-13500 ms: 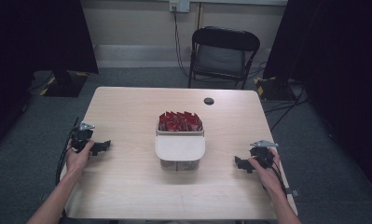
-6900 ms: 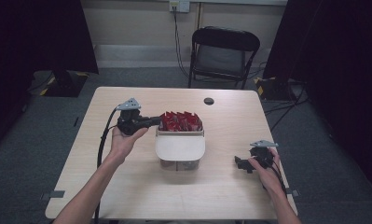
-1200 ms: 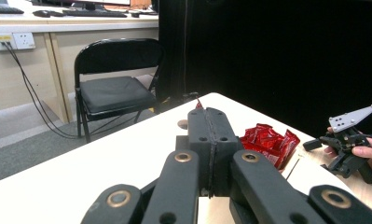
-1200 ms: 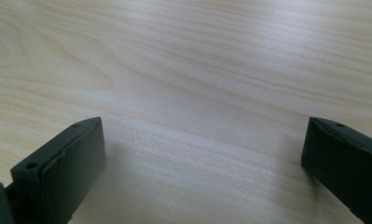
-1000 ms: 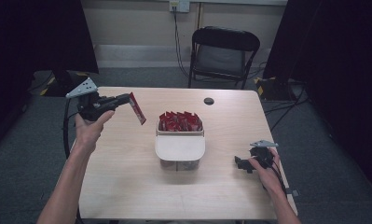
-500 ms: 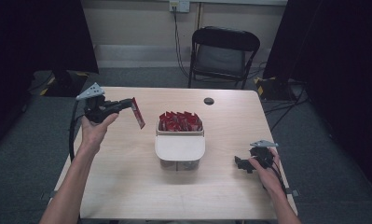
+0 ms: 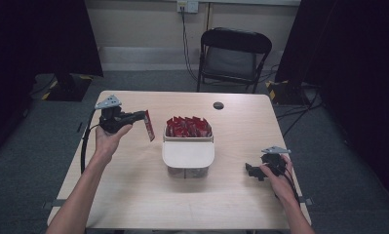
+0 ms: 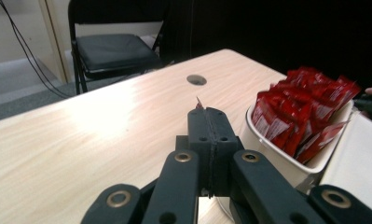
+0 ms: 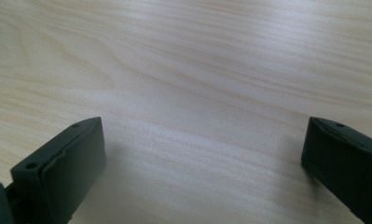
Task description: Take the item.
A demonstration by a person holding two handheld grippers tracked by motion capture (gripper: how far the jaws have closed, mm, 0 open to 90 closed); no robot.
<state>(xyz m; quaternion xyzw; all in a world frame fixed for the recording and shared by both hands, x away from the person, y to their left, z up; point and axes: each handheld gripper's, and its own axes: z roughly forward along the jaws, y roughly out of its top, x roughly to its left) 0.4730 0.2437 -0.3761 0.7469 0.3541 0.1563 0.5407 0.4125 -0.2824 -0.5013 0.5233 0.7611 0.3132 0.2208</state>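
While the red packet (image 7: 149, 128) carries what looks like pale print on its face, none of it is sharp enough to read in the high view, and the left gripper view gives just a thin red corner (image 8: 198, 103) poking past the tips. It is a small, flat, glossy red sachet, longer than wide, hanging on edge and tilted a little. The left tool (image 7: 144, 117) is clenched on its upper end, jaws pressed tight together, and holds it in the air above the tabletop (image 7: 133, 195), just to the left of the white container (image 7: 188, 155) and apart from it. That container has a rear compartment packed with more red packets (image 7: 188, 126) standing on end; white marks show on some of them in the left gripper view, but no word can be made out. The right tool (image 7: 253, 171) rests low at the right side of the tabletop, well apart from the container, its jaws spread wide with only bare wood between them (image 9: 197, 140).
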